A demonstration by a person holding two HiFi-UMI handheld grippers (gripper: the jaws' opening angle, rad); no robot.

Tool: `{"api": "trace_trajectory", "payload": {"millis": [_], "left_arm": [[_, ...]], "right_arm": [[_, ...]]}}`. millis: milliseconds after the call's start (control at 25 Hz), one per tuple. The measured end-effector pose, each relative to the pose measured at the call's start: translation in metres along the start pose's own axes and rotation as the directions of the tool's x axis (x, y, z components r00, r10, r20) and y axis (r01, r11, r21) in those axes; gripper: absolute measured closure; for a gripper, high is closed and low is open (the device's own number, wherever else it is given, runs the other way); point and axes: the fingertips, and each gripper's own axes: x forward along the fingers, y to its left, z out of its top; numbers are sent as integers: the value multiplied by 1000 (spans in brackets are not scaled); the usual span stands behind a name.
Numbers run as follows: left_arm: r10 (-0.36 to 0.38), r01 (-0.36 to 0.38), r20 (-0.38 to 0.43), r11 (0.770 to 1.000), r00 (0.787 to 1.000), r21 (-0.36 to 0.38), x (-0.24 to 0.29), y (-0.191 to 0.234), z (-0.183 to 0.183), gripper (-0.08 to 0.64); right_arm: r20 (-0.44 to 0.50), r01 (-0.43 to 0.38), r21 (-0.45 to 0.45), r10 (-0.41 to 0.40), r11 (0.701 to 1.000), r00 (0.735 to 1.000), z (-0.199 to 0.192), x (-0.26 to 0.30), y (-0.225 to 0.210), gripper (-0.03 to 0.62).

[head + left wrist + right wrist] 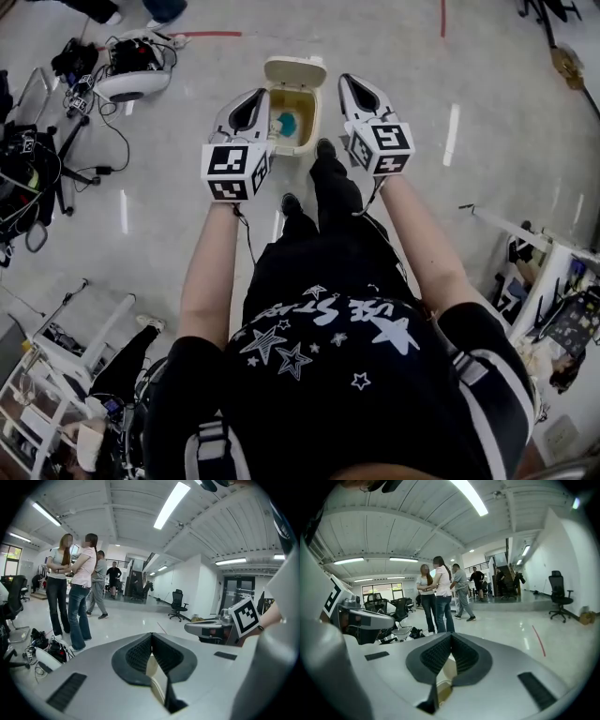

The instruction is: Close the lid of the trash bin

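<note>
The left gripper [254, 97] and right gripper [351, 82] are held closed and empty; the raised lid [294, 71] is probably best tipped gently from behind onto the trash bin [302, 131]

Bare floor [403, 56] free behind and to the right of the trash bin [313, 117], its lid [295, 70] tipped back at the far rim, black shoe [324, 147] just before the bin (near side is crowded), white device with cables [131, 75] well apart at left.
</note>
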Motion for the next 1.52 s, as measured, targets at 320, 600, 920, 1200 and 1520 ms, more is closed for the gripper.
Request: {"api": "trace_trajectory", "payload": {"millis": [320, 600, 920, 1200, 1520], "left_arm": [[38, -38, -78, 999, 996, 3, 75, 19, -33, 549], [91, -96, -182, 995, 979, -17, 143, 36, -76, 549], [130, -139, -280, 990, 951, -12, 186, 54, -121, 548], [161, -178, -330, 984, 930, -24, 193, 61, -149, 548], [182, -213, -283, 973, 942, -84, 156, 50, -161, 548]], "right_arm": [[-101, -66, -13, 64, 998, 993, -50, 62, -25, 598], [-177, -109, 34, 113, 993, 978, -97, 112, -48, 598], [-248, -166, 52, 173, 985, 953, -133, 150, -59, 598], [-238, -207, 74, 219, 976, 946, -143, 152, -53, 598], [-244, -262, 92, 277, 961, 929, -155, 118, -27, 598]]}}
